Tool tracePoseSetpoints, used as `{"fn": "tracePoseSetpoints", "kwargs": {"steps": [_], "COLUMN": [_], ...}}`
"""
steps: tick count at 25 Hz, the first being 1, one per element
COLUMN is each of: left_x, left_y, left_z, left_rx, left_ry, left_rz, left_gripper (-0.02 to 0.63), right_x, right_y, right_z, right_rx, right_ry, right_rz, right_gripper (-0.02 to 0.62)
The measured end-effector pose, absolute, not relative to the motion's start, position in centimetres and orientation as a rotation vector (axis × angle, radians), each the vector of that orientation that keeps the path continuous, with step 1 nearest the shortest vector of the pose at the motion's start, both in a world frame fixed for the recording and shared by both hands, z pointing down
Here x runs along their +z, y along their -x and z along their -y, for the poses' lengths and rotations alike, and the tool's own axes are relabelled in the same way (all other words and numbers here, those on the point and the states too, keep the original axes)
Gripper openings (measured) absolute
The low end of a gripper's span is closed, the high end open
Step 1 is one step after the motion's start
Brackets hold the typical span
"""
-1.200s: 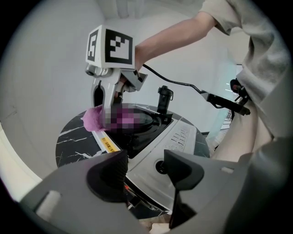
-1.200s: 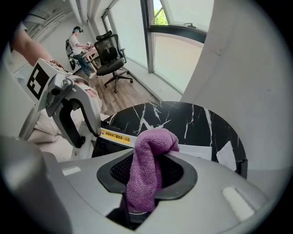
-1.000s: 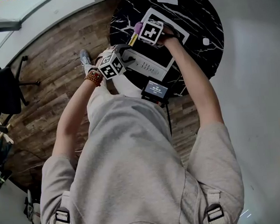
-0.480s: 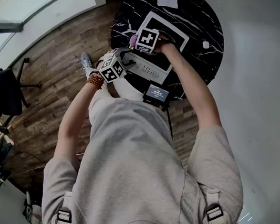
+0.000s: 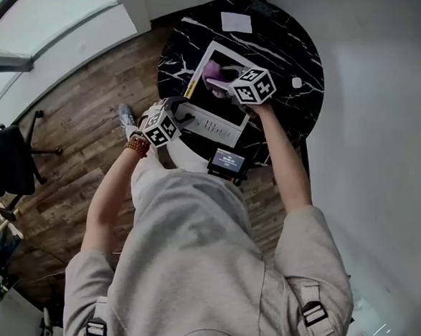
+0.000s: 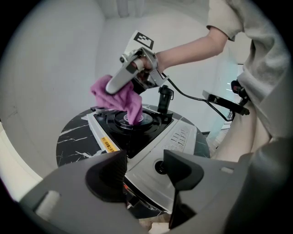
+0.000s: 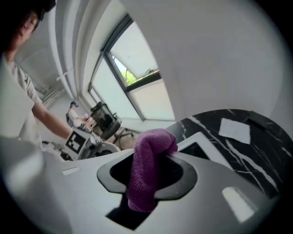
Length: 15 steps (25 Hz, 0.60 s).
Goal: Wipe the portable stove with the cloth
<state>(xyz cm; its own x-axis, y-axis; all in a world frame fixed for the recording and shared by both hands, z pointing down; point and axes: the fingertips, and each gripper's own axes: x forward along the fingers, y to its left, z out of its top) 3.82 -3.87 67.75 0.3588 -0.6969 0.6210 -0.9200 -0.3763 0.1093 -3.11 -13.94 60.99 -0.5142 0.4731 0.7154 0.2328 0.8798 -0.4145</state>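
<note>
The right gripper's [image 7: 147, 182] jaws are clamping a purple cloth [image 7: 151, 153], which is dangling onto the burner [image 6: 122, 120] of the portable stove [image 6: 137, 139]. The left gripper's [image 6: 144, 171] jaws are standing apart over the stove's white control panel [image 6: 179, 137]. The stove is sitting on a round black marble surface [image 5: 288, 47].

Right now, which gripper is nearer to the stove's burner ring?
Right. The right gripper hangs just above the burner ring, its purple cloth reaching down to it. The left gripper sits back at the front edge of the stove, jaws apart.
</note>
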Motion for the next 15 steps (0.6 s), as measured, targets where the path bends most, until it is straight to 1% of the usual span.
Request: {"fn": "tracePoseSetpoints", "kwargs": {"steps": [4, 7, 10, 15], "left_x": [67.9, 68.0, 68.1, 68.1], "left_y": [-3.6, -3.7, -4.1, -3.9], "left_z": [4.2, 4.3, 4.1, 4.3], "left_rx": [0.683, 0.687, 0.69, 0.697], "left_ry": [-2.182, -2.174, -2.162, -2.152], "left_rz": [1.405, 1.407, 1.4, 1.394], "left_gripper": [0.232, 0.232, 0.232, 0.232], "right_x": [58.4, 59.9, 63.3, 67.4], "right_y": [2.1, 0.0, -2.1, -2.8], "right_z": [24.6, 30.0, 32.0, 32.0], "right_rx": [0.462, 0.47, 0.444, 0.417], "right_ry": [0.125, -0.053, -0.127, -0.156], "right_rz": [2.296, 2.267, 2.139, 1.99], "right_gripper": [0.141, 0.141, 0.141, 0.141]}}
